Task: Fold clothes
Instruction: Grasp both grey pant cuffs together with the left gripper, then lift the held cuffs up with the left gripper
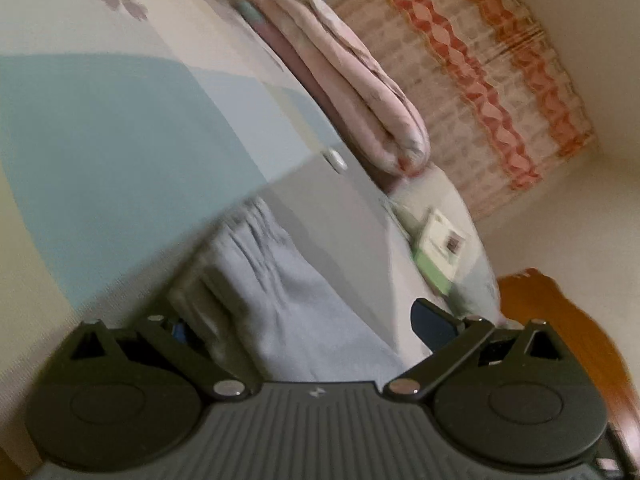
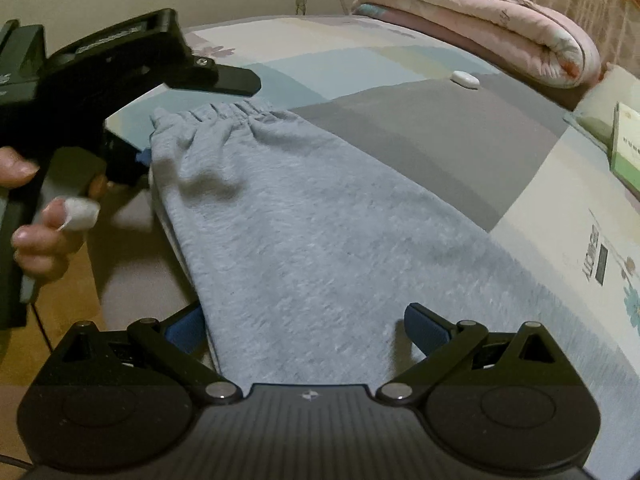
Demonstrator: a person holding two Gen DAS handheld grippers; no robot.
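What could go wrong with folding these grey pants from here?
1. Both claws are open astride the grey pants, left claw at the gathered waistband, right claw lower down; closing unevenly could catch only the top layer.
2. The small white object on the bedspread lies just beyond the waistband, so a fold that way might cover or knock it.

Open bedspread (image 2: 420,128) is lying free past the grey trousers (image 2: 304,240); folded quilt (image 2: 492,28), small white remote (image 2: 465,78) and green-white box (image 2: 626,148) are crowding the far edge
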